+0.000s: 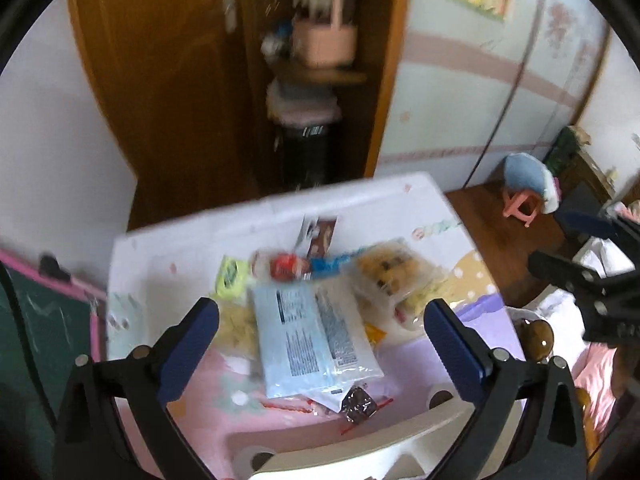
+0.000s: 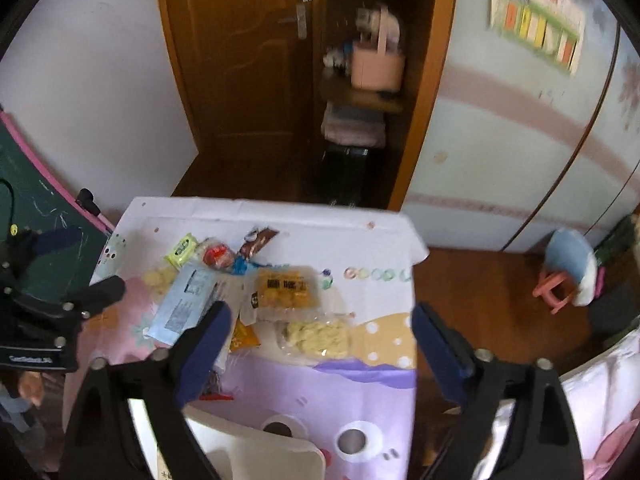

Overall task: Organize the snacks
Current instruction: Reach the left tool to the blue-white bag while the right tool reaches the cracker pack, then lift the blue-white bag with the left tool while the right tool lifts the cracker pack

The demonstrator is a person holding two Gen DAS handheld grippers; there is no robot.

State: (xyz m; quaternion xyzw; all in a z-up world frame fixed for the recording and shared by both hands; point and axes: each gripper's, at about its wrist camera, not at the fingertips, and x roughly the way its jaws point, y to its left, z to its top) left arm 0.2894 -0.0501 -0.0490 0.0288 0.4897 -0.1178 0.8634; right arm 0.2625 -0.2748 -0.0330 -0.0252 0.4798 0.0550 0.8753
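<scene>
Both hand-held grippers hang over the near edge of the worktop, pointing steeply down, each with its jaws spread wide and nothing between the pads. The left hand-held gripper hovers above the pale blue packet, which lies flat just beyond and between its fingers, untouched; a small dark wrapped sweet sits at the packet's near corner. The right hand-held gripper hangs further right, over the purple part of the cloth; the bag of pale yellow snacks lies between and just past its fingertips, and an orange sachet lies beside its left finger.

Further back, the snacks are heaped together mid-worktop: a clear tray of yellow cakes just behind the pale bag, a red-topped piece, a lime-green pack and a brown packet at the far end.

Beyond the worktop stand a wooden door and shelves with a pink basket. A pink stool sits on the floor to the right.
</scene>
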